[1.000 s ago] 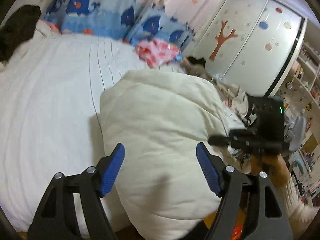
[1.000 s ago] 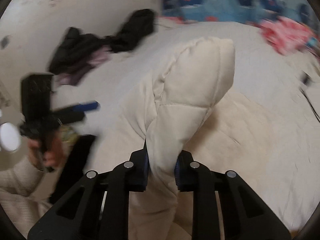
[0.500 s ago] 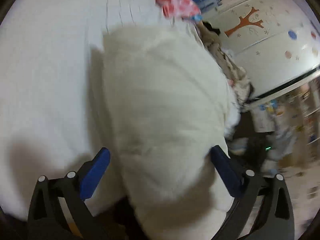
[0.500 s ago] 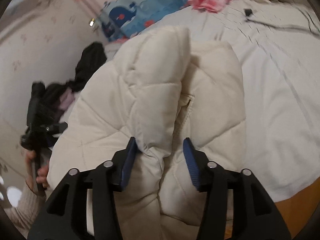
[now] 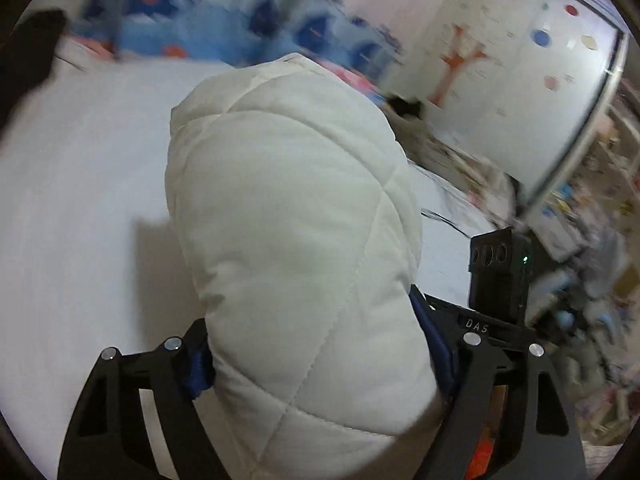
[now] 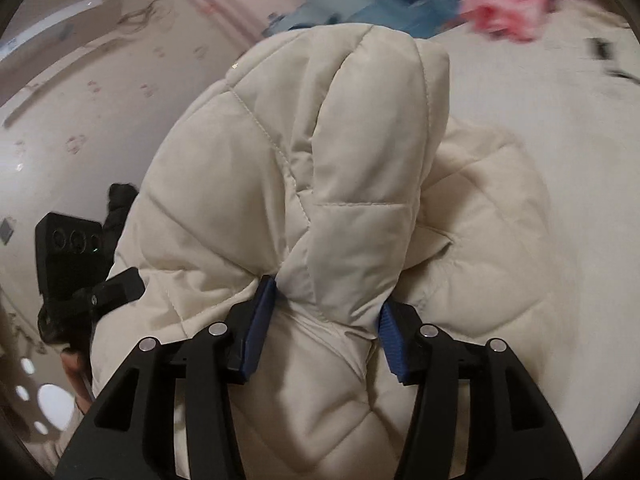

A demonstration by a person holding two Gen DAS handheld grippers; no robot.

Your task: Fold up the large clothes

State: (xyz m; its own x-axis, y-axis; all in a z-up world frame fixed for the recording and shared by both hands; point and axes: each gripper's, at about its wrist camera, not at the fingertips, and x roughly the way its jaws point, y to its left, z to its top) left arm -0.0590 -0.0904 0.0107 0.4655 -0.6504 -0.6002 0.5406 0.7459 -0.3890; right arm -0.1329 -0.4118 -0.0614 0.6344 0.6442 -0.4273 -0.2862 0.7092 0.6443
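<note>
A cream quilted puffer coat (image 5: 296, 216) is bunched up on a white bed (image 5: 72, 184). My left gripper (image 5: 320, 352) has its blue pads pressed against a thick fold of the coat, which fills the gap and hides the fingertips. In the right wrist view the coat (image 6: 320, 168) rises in a folded mound. My right gripper (image 6: 324, 328) is shut on a bunched fold of it, pads (image 6: 260, 320) pressed into the fabric on both sides. The other gripper (image 6: 68, 256) shows at the left there.
Blue whale-print pillows (image 5: 168, 28) line the head of the bed. A pink garment (image 6: 508, 4) lies on the sheet at the back right. Dark clothes (image 5: 28, 52) lie at the far left. A white wardrobe (image 5: 512, 60) and cluttered shelves (image 5: 592, 280) stand to the right.
My left gripper has closed in from wide open onto the thick fold of the coat. My right gripper holds a wider bunch, and the coat has been lifted and bunched higher.
</note>
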